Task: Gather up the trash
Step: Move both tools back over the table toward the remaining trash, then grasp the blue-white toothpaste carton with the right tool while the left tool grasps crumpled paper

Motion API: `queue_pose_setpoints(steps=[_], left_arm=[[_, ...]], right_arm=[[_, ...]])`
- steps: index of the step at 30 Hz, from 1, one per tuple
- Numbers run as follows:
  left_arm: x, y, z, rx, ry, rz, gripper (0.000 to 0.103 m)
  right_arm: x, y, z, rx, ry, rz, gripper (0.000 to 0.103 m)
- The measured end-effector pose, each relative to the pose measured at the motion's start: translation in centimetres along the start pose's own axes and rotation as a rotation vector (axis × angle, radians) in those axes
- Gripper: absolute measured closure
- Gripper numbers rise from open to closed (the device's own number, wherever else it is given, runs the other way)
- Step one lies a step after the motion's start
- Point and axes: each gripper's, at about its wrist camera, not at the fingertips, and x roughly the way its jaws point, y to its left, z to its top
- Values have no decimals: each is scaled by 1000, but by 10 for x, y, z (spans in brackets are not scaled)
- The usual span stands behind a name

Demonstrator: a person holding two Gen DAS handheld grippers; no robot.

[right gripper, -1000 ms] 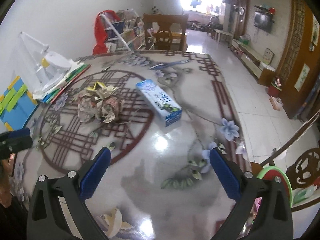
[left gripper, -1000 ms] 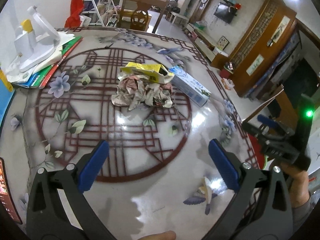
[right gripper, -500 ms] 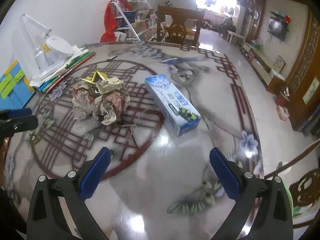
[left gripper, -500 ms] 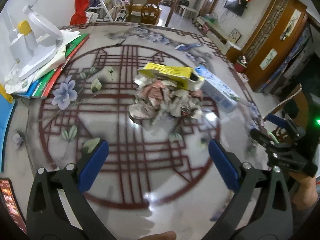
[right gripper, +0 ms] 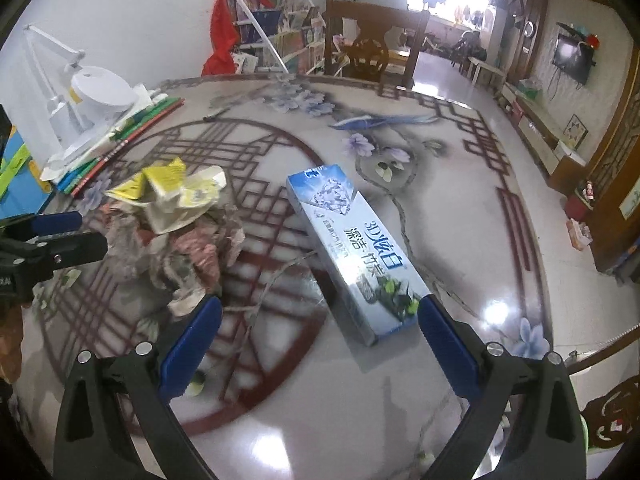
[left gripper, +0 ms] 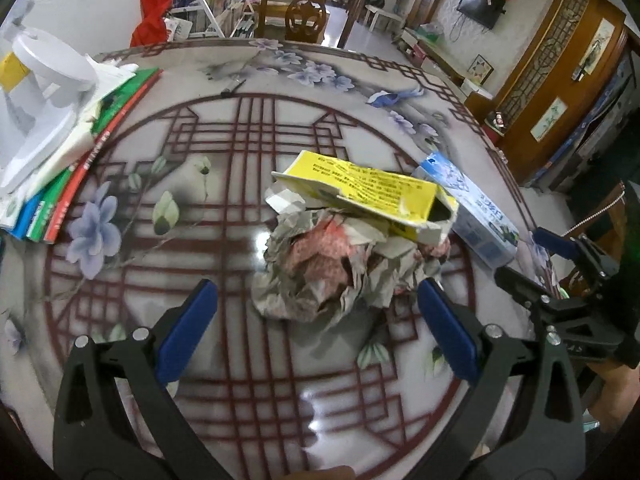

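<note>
A wad of crumpled paper lies mid-table with a torn yellow carton resting on its far side; both show again as the crumpled paper and yellow carton at the left of the right wrist view. A long blue toothpaste box lies flat to their right, seen too as the blue box. My left gripper is open, its blue pads flanking the near edge of the paper. My right gripper is open just short of the box's near end.
The patterned round table carries a stack of books and a white lamp at far left. A blue board lies beside them. Wooden chairs and shelves stand beyond the far edge.
Both grippers have moved forward over the table. The paper wad now sits between the left pads, and the blue box's end is close to the right pads. Jaws stayed open.
</note>
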Motion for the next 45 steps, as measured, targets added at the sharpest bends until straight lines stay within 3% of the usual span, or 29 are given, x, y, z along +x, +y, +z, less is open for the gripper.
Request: queue_pose_setpoints(steps=[12,20,26,29,30,31,32,35,37,45], left_arm=[[26,9,6,-60,-4,9,6],[33,15,2,-56,18,13,22],[30,14,-5,-56,25,3,23],[29,15,-5,-58,25,4,23],[28,15,-5,-56,25,3,24],[28,15,-6,-54,24,-2,29],[28,14,-6,-51,23,-2,32],[26,14,-5,-39,17,-10,49],[25,11,-4,-29,18,-23,59],[13,5,-16,-8,44,-34,65]], right_arm=[[34,-1,19,-7,21,12,10],[45,7,27,-66,35,-32,11],[50,-1,34,-53,31,-58,12],[64,-8,32,-35,92,-66,12],[65,-9,32,-31,96,-60,14],[67,-9,30,-32,103,-49,22],[68,-8,29,-39,111,-49,39],[66,-1,24,-67,115,-40,52],[62,9,19,-83,114,-16,54],[41,41,-6,-108,92,59,56]])
